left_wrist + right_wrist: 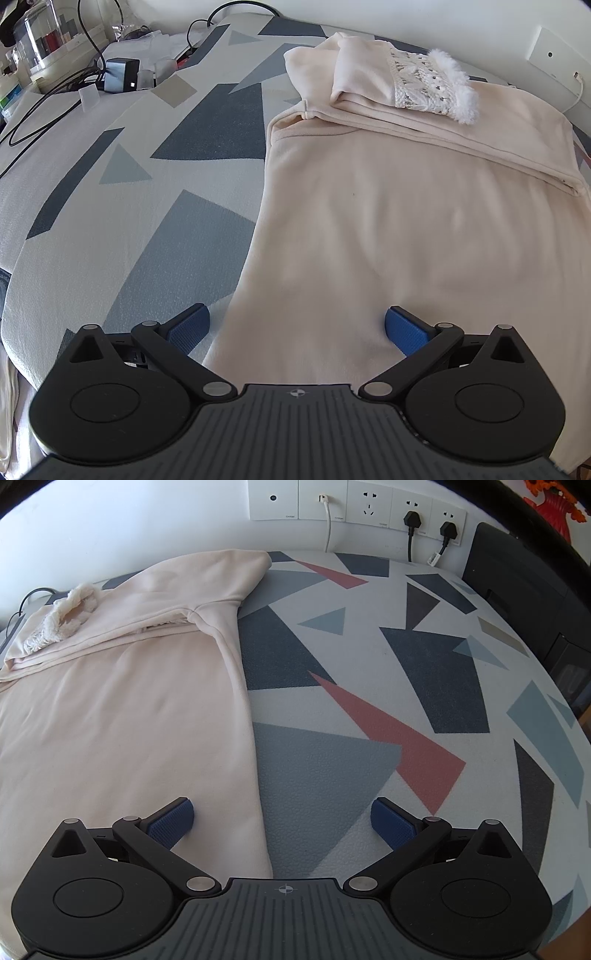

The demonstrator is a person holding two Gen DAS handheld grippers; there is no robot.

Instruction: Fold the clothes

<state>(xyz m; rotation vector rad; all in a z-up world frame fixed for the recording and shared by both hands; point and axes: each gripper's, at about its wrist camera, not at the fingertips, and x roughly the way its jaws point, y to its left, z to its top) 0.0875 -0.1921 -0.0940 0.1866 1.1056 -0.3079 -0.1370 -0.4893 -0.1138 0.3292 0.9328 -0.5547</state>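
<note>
On the patterned mat (406,686), a cream garment (388,229) is being straddled.
Left gripper (297,326) and right gripper (282,818) are being held spread at its side edges.

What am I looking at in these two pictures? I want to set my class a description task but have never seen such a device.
These are two hand-held grippers, each carried by a person, with a camera looking forward along its two blue fingers. One picture comes from the left gripper, the other from the right gripper. Both are open and hold nothing. On a mat with a triangle pattern lies a cream garment, its sleeves folded across the top; one cuff has lace and fluffy trim. Each gripper sits over one side edge of the garment near its bottom. Wall sockets are behind.
</note>
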